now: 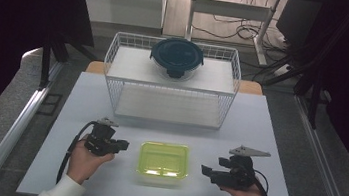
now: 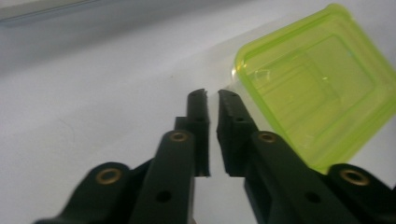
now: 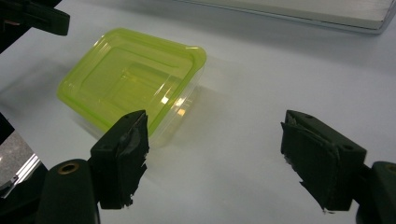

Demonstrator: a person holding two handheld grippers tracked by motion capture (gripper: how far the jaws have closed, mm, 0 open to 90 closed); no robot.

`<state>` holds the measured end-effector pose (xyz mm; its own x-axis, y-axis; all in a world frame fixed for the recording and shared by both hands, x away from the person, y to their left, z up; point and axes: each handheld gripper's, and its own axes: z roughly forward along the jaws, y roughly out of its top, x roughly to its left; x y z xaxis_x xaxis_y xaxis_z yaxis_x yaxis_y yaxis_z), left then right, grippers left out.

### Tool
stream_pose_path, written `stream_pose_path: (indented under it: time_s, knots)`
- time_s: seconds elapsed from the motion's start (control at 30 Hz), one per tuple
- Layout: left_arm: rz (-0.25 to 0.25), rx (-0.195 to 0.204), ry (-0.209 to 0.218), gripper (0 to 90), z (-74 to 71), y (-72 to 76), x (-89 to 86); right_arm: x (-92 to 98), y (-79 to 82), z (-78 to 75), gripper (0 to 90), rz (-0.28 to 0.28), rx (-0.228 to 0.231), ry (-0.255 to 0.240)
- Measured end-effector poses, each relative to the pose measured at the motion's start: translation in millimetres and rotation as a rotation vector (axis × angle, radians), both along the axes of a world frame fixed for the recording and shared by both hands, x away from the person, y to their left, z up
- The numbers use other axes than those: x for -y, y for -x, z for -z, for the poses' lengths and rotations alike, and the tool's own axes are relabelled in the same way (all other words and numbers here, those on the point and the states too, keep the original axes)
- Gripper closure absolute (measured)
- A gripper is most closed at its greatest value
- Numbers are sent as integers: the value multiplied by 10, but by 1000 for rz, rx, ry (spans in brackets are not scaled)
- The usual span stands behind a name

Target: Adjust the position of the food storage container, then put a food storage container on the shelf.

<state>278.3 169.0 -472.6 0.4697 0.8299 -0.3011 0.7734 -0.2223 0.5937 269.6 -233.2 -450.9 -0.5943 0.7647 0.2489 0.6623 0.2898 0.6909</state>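
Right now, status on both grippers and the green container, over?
Left gripper fingers nearly shut, empty. Right gripper open, empty. Green lidded container on table between them, untouched. Nothing in the way.

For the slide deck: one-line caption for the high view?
Two hand-held grippers, left nearly closed and right open, flank a lidded green container before a wire rack.

Light falls evenly from above on the pale desk (image 1: 171, 107); the room's edges sit dark; both gripper views are soft; glare glints on the green container (image 3: 130, 84).
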Motion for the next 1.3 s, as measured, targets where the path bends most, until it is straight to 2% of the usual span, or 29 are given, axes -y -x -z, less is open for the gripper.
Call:
stream_pose_path:
  time_s: [0.03,0.07,0.1,0.13,0.17,0.2,0.23,0.27,0.33,0.47,0.6,0.77,0.8,0.83,0.93,1.03,1.07,1.13,1.17,1.23,1.3]
  knots:
    - [0,0,0,768,0,0,0,0,0,0,229,0,0,0]
    - [18,12,7,685,1,12,20,4,-10,1,229,-1,1,-3]
    - [18,12,7,561,1,12,20,4,-13,0,229,-3,2,-6]
    - [-10,47,10,457,-21,22,30,3,-16,-2,229,-7,4,-9]
    - [-10,47,10,375,-21,22,30,3,-16,-2,229,-7,4,-9]
    - [-20,60,44,326,-64,25,9,-2,-22,-9,229,-14,5,-12]
    - [-20,60,44,290,-64,25,9,-2,-22,-9,229,-14,5,-12]
    - [-3,70,86,264,-99,47,0,-10,-28,-12,227,-21,11,-14]
    - [4,85,84,254,-112,71,15,-20,-32,-11,227,-26,11,-14]
    - [11,79,93,235,-116,93,32,-33,-41,-7,225,-33,3,-28]
    - [2,48,133,186,-107,81,20,-77,-46,-12,223,-46,5,-37]
    - [-1,25,167,174,-83,68,-4,-87,-59,5,229,-43,-13,-59]
    - [-3,11,194,174,-68,61,-18,-92,-60,4,234,-40,-17,-69]
    - [-3,11,194,175,-68,61,-18,-92,-60,4,234,-40,-17,-69]
    - [-17,5,230,198,-37,54,-34,-125,-74,7,246,-39,-27,-94]
    - [-8,-6,247,222,-13,41,-38,-152,-88,14,253,-42,-31,-102]
    - [-4,-27,257,229,16,29,-33,-186,-102,20,262,-43,-43,-114]
    - [3,-36,263,247,39,22,-22,-227,-114,31,274,-50,-57,-127]
    - [3,-36,263,252,39,22,-22,-227,-114,31,274,-50,-57,-127]
    - [16,-67,297,269,79,5,-1,-297,-126,70,295,-62,-74,-128]
    - [17,-75,301,275,96,-1,3,-315,-137,89,305,-62,-80,-128]
